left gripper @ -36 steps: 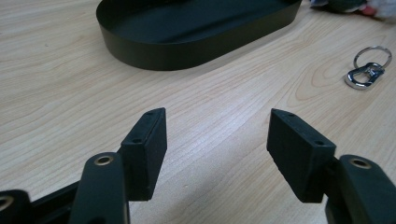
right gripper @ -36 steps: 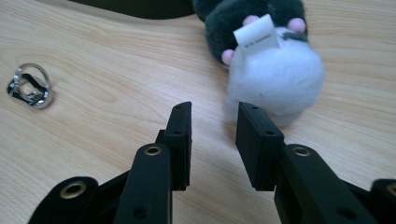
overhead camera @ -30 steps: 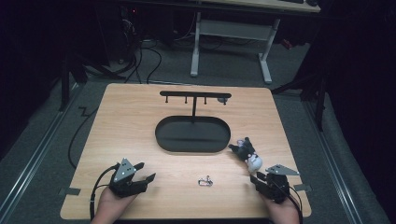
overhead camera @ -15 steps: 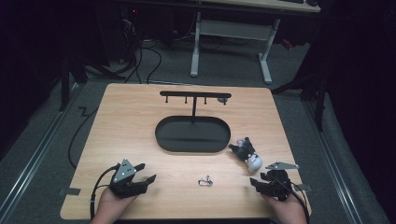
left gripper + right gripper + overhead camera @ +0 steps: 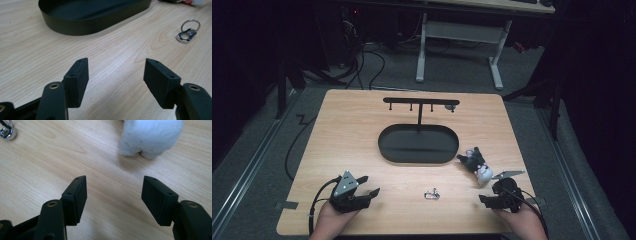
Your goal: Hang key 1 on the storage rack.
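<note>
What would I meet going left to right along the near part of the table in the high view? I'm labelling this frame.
left gripper → key clip with ring → plush toy → right gripper, close beside the toy.

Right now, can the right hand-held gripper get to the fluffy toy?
Probably yes. The right hand-held gripper stands open with nothing in it, and only bare table lies between it and the toy just ahead.

High view looks down on table (image 5: 362, 125), gripper views skim close above it, all sharing keyring (image 5: 431, 194).
</note>
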Motion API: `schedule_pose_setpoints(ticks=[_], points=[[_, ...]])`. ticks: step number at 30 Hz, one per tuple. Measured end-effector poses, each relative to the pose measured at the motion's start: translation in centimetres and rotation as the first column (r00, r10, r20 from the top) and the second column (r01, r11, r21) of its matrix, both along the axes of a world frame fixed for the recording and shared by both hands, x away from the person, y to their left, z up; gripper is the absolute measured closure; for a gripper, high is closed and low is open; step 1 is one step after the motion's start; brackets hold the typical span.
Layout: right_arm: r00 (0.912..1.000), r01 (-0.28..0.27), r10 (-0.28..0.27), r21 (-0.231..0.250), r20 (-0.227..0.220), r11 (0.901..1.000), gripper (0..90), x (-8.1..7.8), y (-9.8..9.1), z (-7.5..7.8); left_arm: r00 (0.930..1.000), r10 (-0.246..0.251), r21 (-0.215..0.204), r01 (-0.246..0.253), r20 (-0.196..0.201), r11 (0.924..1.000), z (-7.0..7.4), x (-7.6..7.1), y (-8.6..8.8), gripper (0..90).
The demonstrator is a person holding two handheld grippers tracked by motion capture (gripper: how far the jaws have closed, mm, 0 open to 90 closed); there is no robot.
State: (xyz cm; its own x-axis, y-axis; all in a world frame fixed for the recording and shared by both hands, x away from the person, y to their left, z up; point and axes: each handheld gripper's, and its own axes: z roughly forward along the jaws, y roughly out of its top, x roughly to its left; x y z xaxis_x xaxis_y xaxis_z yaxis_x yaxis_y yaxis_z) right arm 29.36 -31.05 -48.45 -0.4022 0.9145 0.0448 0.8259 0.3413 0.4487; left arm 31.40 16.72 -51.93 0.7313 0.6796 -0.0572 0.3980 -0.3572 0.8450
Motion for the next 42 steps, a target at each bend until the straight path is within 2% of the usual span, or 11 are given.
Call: schedule_pose_setpoints(ticks=[12,18,27,30,37,42], points=[[0.9954,-0.028,0.024,-0.051,-0.093,0.9983,33.9,1.1,-0.1,0.4,1.0,-0.01,0.011,0.01,0.001,0.9999,0.0,0.0,-0.1,37.5],[0.9932,-0.023,0.017,-0.046,-0.115,0.9987,33.6,1.9,-0.5,1.0,0.9999,-0.011,0.011,0.011,0.003,0.9999,0.0,-0.1,0.0,37.4],[0.986,-0.044,0.031,-0.077,-0.164,0.9961,29.3,3.4,-0.3,1.8,0.9998,-0.018,0.016,0.018,0.0,0.9997,0.0,0.0,-0.1,37.4],[0.985,-0.055,0.039,-0.094,-0.168,0.9941,26.5,3.9,-0.3,2.1,0.9998,-0.019,0.017,0.019,-0.002,0.9997,0.0,0.0,-0.1,37.4],[0.9797,-0.063,0.042,-0.099,-0.196,0.9931,22.1,5.2,-0.1,2.6,0.9997,-0.023,0.021,0.023,-0.003,0.9995,0.0,0.0,-0.1,37.4],[0.9753,-0.085,0.055,-0.133,-0.214,0.9875,19.7,6.3,0.5,2.6,0.9997,-0.025,0.022,0.025,-0.002,0.9994,0.0,0.0,-0.1,37.4]])
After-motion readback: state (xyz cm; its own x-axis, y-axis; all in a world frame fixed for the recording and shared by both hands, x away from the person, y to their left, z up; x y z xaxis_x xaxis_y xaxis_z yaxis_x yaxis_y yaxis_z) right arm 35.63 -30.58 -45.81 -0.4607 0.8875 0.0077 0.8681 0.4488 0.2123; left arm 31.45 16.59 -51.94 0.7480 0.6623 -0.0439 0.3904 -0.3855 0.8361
